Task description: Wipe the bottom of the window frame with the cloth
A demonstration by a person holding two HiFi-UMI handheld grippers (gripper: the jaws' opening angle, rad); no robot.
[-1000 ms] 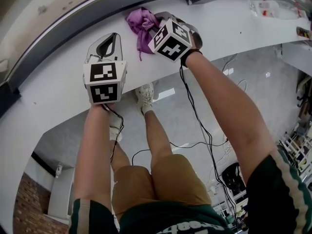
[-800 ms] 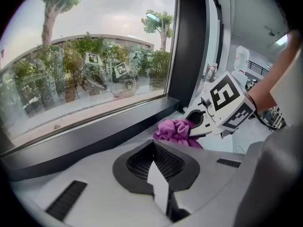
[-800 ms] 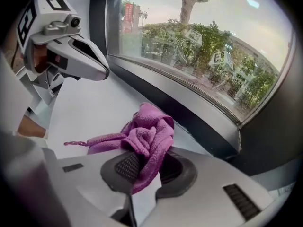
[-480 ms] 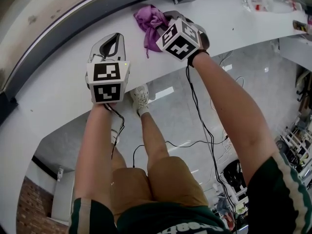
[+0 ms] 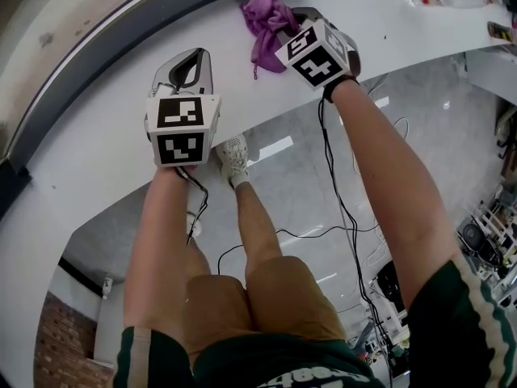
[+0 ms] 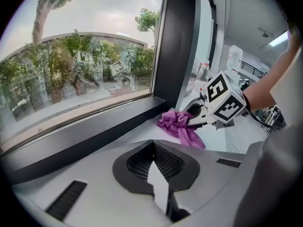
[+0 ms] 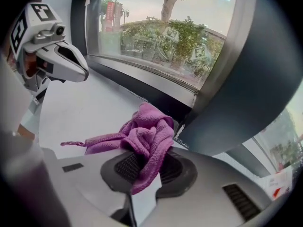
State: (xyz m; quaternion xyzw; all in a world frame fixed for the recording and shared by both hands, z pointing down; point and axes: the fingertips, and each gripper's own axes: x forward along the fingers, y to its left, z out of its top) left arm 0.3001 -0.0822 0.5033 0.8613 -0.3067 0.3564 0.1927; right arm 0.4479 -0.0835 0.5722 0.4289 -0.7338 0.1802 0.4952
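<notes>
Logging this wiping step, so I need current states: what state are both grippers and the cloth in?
Left gripper: jaws shut, empty, above the sill.
Right gripper: jaws shut on the cloth.
Cloth: bunched, lying on the sill against the dark frame.

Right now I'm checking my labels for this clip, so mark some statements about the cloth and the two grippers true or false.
1. The right gripper has its jaws shut on the purple cloth. True.
2. The left gripper grips the cloth too. False: its jaws are together on nothing, away from the cloth.
3. The cloth sits against the dark window frame. True.
4. The cloth hangs off the white sill. False: it rests on it.
</notes>
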